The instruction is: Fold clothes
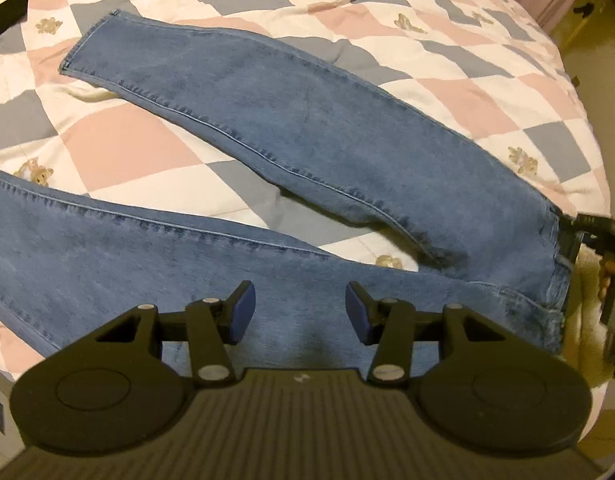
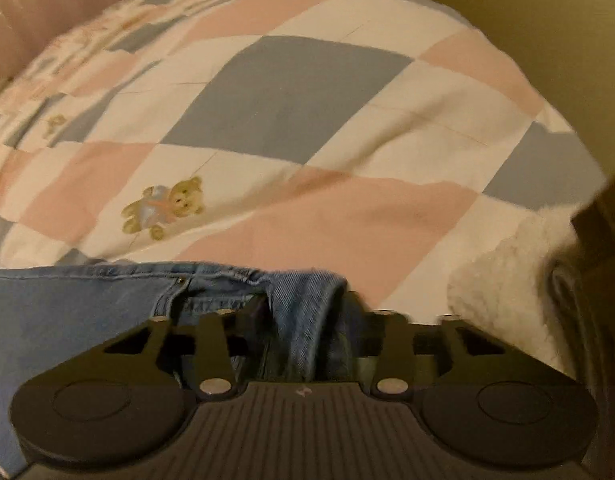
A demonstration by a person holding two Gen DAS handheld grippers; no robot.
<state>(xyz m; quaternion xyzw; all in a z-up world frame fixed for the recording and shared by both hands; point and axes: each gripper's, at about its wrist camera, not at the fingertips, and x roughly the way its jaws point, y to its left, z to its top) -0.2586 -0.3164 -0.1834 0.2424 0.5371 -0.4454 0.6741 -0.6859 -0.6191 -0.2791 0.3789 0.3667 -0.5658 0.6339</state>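
Blue jeans (image 1: pixel 307 128) lie spread on the checkered quilt (image 1: pixel 119 148), legs apart and running left, the waistband at the right. My left gripper (image 1: pixel 299 312) hovers open just above the near leg by the hip, nothing between its blue pads (image 1: pixel 243 312). In the left wrist view my right gripper (image 1: pixel 595 228) sits at the far corner of the waistband. In the right wrist view a bunched fold of the waistband (image 2: pixel 307 312) stands between the fingers of my right gripper (image 2: pixel 305 304). Its jaws are still spread wide around the denim.
A white fleecy cloth (image 2: pixel 507 280) hangs over the bed's right edge beside the waistband. A pink headboard or curtain (image 2: pixel 47 8) stands at the far side. A dark object (image 1: pixel 7 12) lies at the quilt's far left corner.
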